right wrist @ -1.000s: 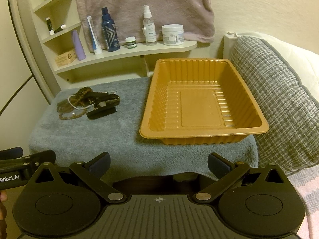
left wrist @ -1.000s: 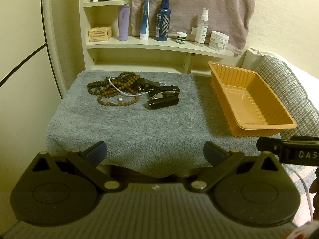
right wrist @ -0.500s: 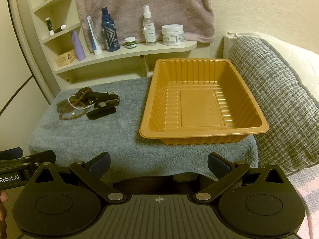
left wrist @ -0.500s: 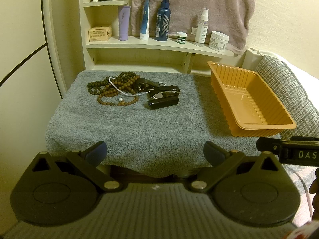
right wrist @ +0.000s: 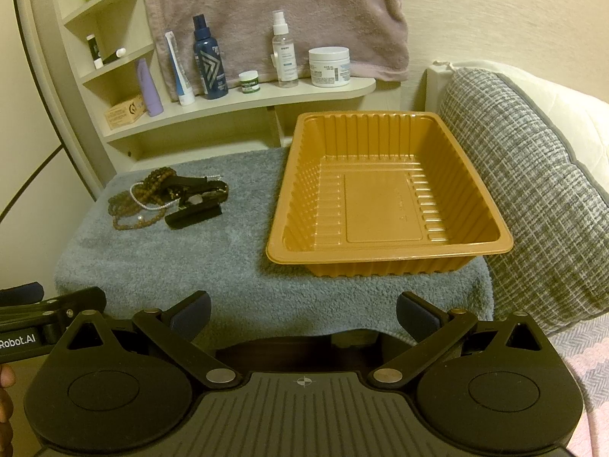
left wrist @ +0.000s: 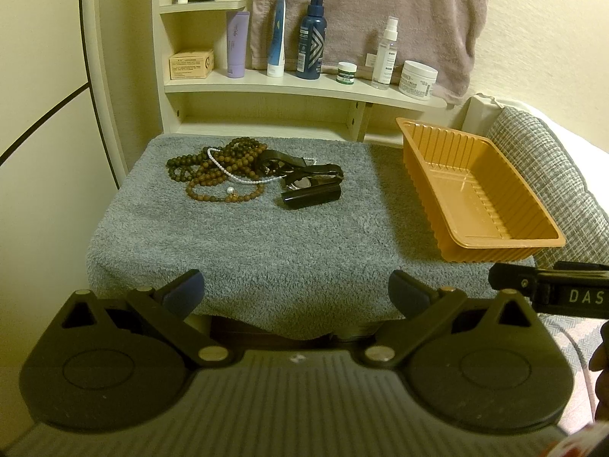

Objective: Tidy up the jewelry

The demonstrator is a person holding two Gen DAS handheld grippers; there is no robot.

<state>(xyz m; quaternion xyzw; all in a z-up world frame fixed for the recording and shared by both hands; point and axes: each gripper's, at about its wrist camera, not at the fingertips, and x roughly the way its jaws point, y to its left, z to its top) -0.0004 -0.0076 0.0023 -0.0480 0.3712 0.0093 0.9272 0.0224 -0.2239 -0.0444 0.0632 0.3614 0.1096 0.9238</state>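
A tangle of brown bead strings [left wrist: 219, 169] [right wrist: 131, 200] with a white pearl strand [left wrist: 238, 179] lies at the far left of the grey towel [left wrist: 247, 243] [right wrist: 198, 262]. Beside it lie a black watch [left wrist: 304, 173] and a black case [left wrist: 310, 197] [right wrist: 192, 216]. An empty orange tray [left wrist: 533, 242] [right wrist: 380, 257] stands on the towel's right side. My left gripper [left wrist: 296, 292] is open, at the towel's near edge, well short of the jewelry. My right gripper [right wrist: 302, 314] is open too, in front of the tray. Both hold nothing.
A shelf [left wrist: 304, 85] behind the towel carries bottles, tubes, jars and a small box. A pink towel [right wrist: 266, 11] hangs on the wall. A grey checked cushion [right wrist: 533, 198] presses against the tray's right side. A white curved panel [left wrist: 49, 114] stands at left.
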